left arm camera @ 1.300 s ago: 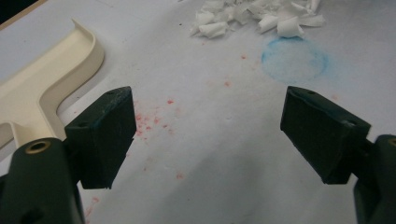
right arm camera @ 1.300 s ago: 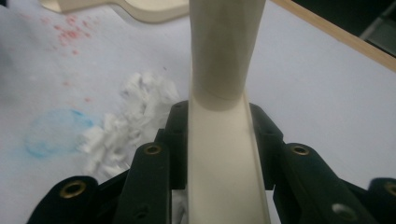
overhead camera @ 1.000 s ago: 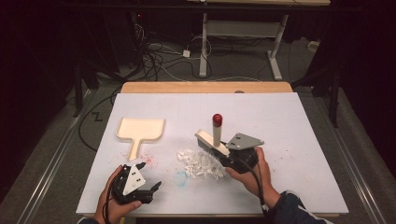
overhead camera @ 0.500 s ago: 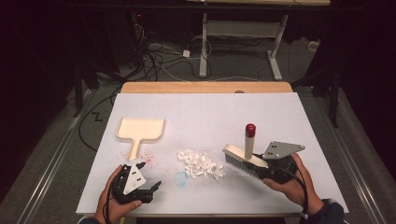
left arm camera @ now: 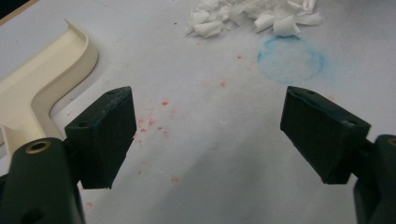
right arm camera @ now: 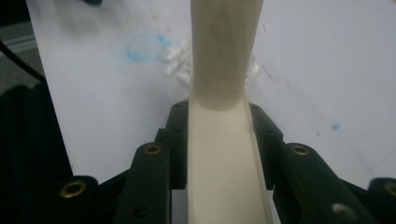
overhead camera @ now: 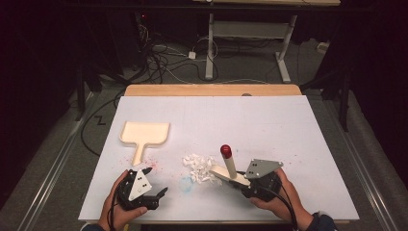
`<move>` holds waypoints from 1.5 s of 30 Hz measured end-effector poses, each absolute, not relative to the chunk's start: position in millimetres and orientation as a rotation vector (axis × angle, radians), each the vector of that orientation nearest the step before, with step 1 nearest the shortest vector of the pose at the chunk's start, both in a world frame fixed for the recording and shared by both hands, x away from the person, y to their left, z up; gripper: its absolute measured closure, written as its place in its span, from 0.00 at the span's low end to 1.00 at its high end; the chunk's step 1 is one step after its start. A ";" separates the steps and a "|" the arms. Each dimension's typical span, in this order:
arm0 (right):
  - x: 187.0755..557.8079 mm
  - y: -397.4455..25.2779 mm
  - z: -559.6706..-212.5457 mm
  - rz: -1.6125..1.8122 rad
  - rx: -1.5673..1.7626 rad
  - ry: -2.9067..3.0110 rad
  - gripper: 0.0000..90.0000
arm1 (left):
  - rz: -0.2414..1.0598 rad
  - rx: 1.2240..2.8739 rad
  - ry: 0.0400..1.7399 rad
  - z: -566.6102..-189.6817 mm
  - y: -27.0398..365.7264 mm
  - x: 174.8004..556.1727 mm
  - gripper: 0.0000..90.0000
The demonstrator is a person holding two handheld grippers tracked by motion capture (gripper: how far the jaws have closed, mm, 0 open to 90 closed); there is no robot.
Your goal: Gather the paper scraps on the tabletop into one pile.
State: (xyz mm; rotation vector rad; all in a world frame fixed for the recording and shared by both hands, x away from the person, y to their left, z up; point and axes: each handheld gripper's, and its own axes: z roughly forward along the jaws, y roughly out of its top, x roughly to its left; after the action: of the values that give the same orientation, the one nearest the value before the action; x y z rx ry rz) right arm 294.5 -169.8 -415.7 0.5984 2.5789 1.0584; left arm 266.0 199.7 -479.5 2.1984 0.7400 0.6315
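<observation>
On the table point(overhead camera: 288, 125), the dustpan point(overhead camera: 145, 134) sits at centre-left of the frame, the paper scraps point(overhead camera: 198, 166) lower centre, with the brush point(overhead camera: 230, 169) just right of them.

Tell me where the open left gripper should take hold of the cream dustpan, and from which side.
Grip the dustpan by its narrow flat handle, probably best from the person's side: the handle points toward the left gripper, whose fingers stand wide apart. The tray's raised rim looks too broad to pinch.

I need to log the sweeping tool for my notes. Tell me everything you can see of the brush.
The brush is cream, plastic by its look, with an upright handle ending in a red cap. Its flat block is clamped between the jaws of the right hand-held gripper. Its working end sits at the right edge of the white scraps. Its bristles are not clear from the high view.
</observation>
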 end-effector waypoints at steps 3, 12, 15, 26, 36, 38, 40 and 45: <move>303.0 -162.1 -414.0 1.117 0.614 2.566 0.75 | 0.631 2.202 0.738 -479.5 199.7 266.6 0.19; 300.7 -171.9 -394.8 1.209 0.552 2.532 0.75 | 0.639 2.192 0.746 -478.5 201.2 265.1 0.19; 297.8 -181.0 -384.1 1.260 0.553 2.501 0.74 | 0.643 2.189 0.752 -478.4 201.4 265.2 0.19; 320.5 -191.2 -370.4 1.267 0.595 2.396 0.75 | 0.644 2.191 0.753 -478.1 201.7 265.8 0.19; 331.8 -209.8 -393.1 1.235 0.661 2.502 0.75 | 0.644 2.191 0.749 -477.8 202.3 264.3 0.19; 330.4 -213.9 -394.0 1.217 0.666 2.527 0.75 | 0.643 2.193 0.747 -477.9 202.0 264.4 0.19; 329.1 -219.5 -395.6 1.181 0.673 2.564 0.75 | 0.643 2.198 0.746 -477.9 201.9 264.7 0.19; 326.1 -238.0 -397.0 1.112 0.714 2.617 0.75 | 0.635 2.205 0.741 -478.7 200.7 265.0 0.19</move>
State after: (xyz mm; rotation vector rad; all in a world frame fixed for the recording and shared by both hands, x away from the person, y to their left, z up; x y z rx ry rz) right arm 326.1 -238.0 -397.0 0.7137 2.6174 1.1119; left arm 265.0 200.7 -478.7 2.2047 0.7409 0.6348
